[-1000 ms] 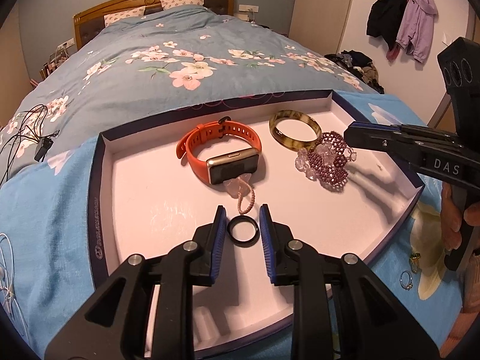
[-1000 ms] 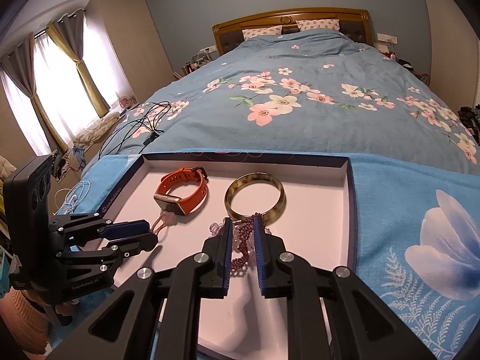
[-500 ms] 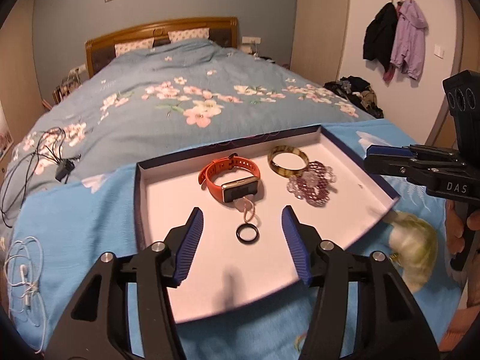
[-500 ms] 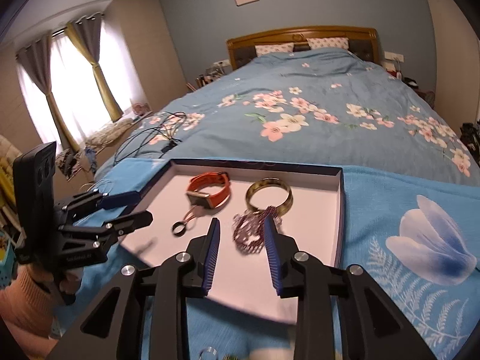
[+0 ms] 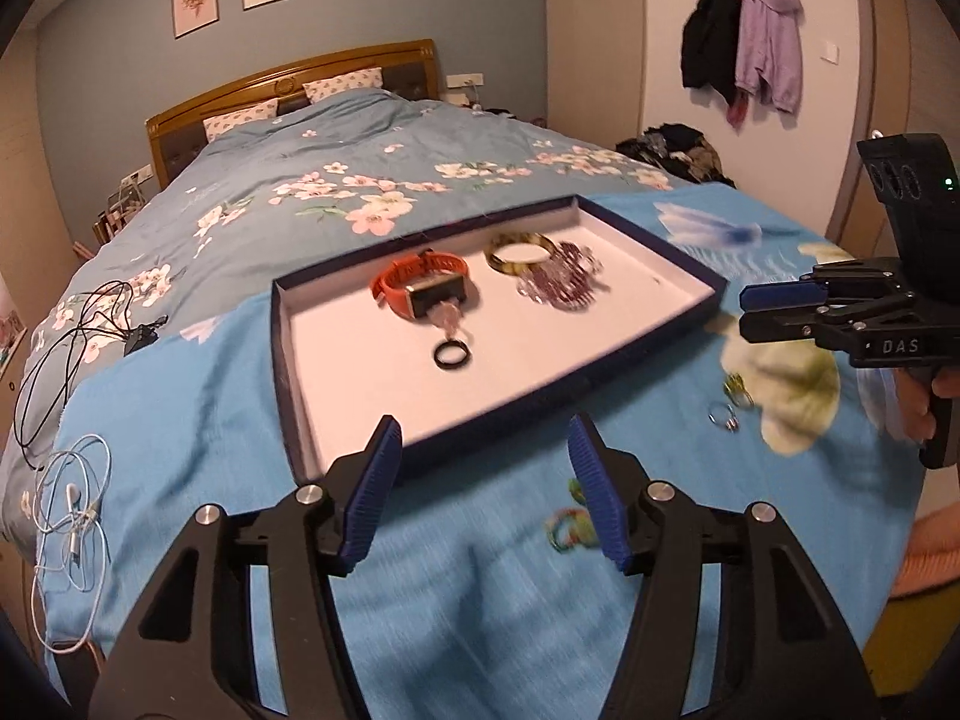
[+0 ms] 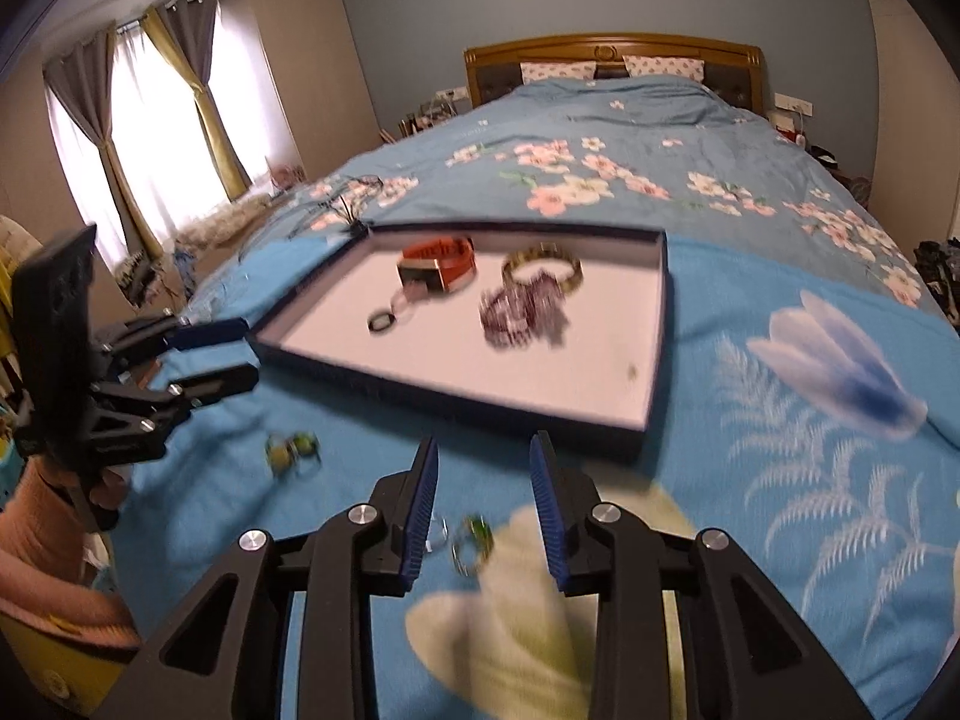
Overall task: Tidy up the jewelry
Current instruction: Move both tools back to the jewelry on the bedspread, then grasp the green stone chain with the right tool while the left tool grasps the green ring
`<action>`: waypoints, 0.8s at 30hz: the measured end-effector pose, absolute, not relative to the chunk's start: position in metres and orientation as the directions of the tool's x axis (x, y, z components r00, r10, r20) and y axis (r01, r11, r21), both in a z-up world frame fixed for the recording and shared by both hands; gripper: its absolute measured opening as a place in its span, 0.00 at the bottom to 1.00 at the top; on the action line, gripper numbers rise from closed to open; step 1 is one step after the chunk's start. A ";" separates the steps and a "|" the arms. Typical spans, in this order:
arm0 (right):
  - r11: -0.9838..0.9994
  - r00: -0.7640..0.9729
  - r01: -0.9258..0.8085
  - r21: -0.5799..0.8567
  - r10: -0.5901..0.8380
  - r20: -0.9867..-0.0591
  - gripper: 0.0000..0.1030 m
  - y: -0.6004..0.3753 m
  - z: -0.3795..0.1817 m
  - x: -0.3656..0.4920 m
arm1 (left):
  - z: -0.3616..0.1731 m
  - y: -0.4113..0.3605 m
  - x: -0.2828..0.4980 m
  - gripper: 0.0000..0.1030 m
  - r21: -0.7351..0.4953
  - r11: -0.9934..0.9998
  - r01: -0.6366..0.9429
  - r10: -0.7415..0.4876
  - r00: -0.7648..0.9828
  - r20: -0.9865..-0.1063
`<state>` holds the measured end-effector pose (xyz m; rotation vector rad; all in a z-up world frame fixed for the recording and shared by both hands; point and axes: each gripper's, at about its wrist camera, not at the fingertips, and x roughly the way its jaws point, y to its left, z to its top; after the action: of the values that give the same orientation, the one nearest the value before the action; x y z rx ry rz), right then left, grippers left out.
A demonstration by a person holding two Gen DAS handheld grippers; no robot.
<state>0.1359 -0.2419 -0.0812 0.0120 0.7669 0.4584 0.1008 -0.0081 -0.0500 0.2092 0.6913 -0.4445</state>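
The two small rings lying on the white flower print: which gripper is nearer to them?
Right. The right gripper hangs open just over the rings; the left gripper sits off beside them, near the tray's front edge.

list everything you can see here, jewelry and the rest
tray: 1, navy rim, white floor, on the blue cover
watch: 1, orange, back of tray
bangle: 1, amber, back of tray, right of watch
bead piece: 1, purple, touching the bangle
black ring: 1, mid tray
pendant: 1, pale, between watch and black ring
small rings: about 2, green and silver, on cover right of tray
beaded ring: 1, multicolour, blurred, on cover in front of tray
cables: black and white, left edge of bed
coats: 2, black and lilac, on wall hook
left gripper: open, empty
right gripper: open, over small rings
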 end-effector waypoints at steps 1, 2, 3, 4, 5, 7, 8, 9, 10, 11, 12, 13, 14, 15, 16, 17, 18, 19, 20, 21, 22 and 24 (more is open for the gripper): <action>0.901 0.619 -0.393 0.183 0.406 -0.672 0.29 -0.243 -0.085 0.133 | -0.052 -0.009 0.097 0.55 0.037 0.882 0.470 -0.332 0.675 -0.659; 0.901 0.612 -0.391 0.190 0.408 -0.677 0.29 -0.243 -0.088 0.132 | -0.054 -0.011 0.095 0.55 0.039 0.880 0.473 -0.333 0.672 -0.661; 0.900 0.607 -0.390 0.194 0.409 -0.681 0.29 -0.244 -0.091 0.130 | -0.055 -0.012 0.093 0.56 0.039 0.877 0.480 -0.336 0.668 -0.664; 0.900 0.600 -0.390 0.196 0.410 -0.687 0.29 -0.243 -0.094 0.128 | -0.057 -0.015 0.092 0.56 0.037 0.873 0.487 -0.342 0.663 -0.667; 0.899 0.594 -0.392 0.196 0.410 -0.692 0.29 -0.242 -0.096 0.127 | -0.058 -0.017 0.090 0.56 0.036 0.869 0.494 -0.346 0.657 -0.669; 0.901 0.584 -0.394 0.184 0.400 -0.706 0.29 -0.239 -0.100 0.125 | -0.060 -0.022 0.088 0.56 0.035 0.862 0.506 -0.353 0.648 -0.675; 0.901 0.582 -0.395 0.181 0.398 -0.710 0.29 -0.238 -0.101 0.124 | -0.061 -0.025 0.088 0.56 0.033 0.857 0.514 -0.357 0.640 -0.680; 0.901 0.579 -0.395 0.178 0.394 -0.713 0.29 -0.237 -0.103 0.123 | -0.062 -0.028 0.088 0.56 0.037 0.855 0.518 -0.356 0.636 -0.684; 0.903 0.576 -0.394 0.174 0.390 -0.718 0.28 -0.235 -0.104 0.123 | -0.063 -0.031 0.088 0.56 0.041 0.851 0.523 -0.356 0.632 -0.688; 0.904 0.576 -0.392 0.169 0.385 -0.721 0.28 -0.234 -0.106 0.123 | -0.065 -0.034 0.088 0.56 0.046 0.847 0.530 -0.354 0.627 -0.694; 0.908 0.578 -0.388 0.158 0.373 -0.726 0.28 -0.233 -0.107 0.123 | -0.067 -0.037 0.088 0.56 0.053 0.847 0.529 -0.348 0.626 -0.698; 0.911 0.577 -0.384 0.151 0.365 -0.731 0.28 -0.232 -0.109 0.124 | -0.068 -0.038 0.089 0.56 0.057 0.847 0.529 -0.344 0.626 -0.700; 0.911 0.573 -0.383 0.152 0.363 -0.734 0.28 -0.231 -0.110 0.124 | -0.069 -0.041 0.089 0.56 0.058 0.843 0.535 -0.346 0.621 -0.703; 0.912 0.571 -0.380 0.153 0.361 -0.737 0.28 -0.231 -0.111 0.125 | -0.070 -0.043 0.090 0.56 0.057 0.840 0.540 -0.348 0.616 -0.706; 0.914 0.573 -0.377 0.149 0.357 -0.738 0.28 -0.231 -0.112 0.125 | -0.071 -0.045 0.090 0.56 0.059 0.838 0.543 -0.347 0.613 -0.709; 0.915 0.575 -0.377 0.146 0.354 -0.738 0.28 -0.231 -0.112 0.124 | -0.071 -0.046 0.091 0.56 0.057 0.836 0.546 -0.349 0.610 -0.711; 0.915 0.576 -0.376 0.144 0.353 -0.738 0.28 -0.231 -0.112 0.125 | -0.072 -0.047 0.092 0.56 0.053 0.832 0.552 -0.354 0.603 -0.715; 0.917 0.578 -0.374 0.139 0.348 -0.738 0.27 -0.231 -0.112 0.125 | -0.072 -0.048 0.093 0.56 0.052 0.831 0.553 -0.354 0.600 -0.717; 0.917 0.580 -0.374 0.136 0.346 -0.738 0.27 -0.231 -0.112 0.125 | -0.074 -0.049 0.094 0.55 0.053 0.832 0.553 -0.350 0.596 -0.723; 0.918 0.581 -0.374 0.134 0.344 -0.737 0.26 -0.230 -0.112 0.125 | -0.075 -0.050 0.096 0.53 0.051 0.832 0.552 -0.347 0.591 -0.728; 0.920 0.585 -0.371 0.128 0.339 -0.737 0.25 -0.230 -0.112 0.125 | -0.077 -0.051 0.098 0.52 0.047 0.835 0.548 -0.342 0.585 -0.736; 0.922 0.588 -0.369 0.119 0.330 -0.738 0.23 -0.229 -0.112 0.125 | -0.079 -0.052 0.102 0.49 0.039 0.839 0.543 -0.337 0.574 -0.746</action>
<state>0.1250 -0.2291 -0.1124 -0.0489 0.8497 0.4071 0.1023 -0.0517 -0.0789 0.2768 0.8075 -0.5232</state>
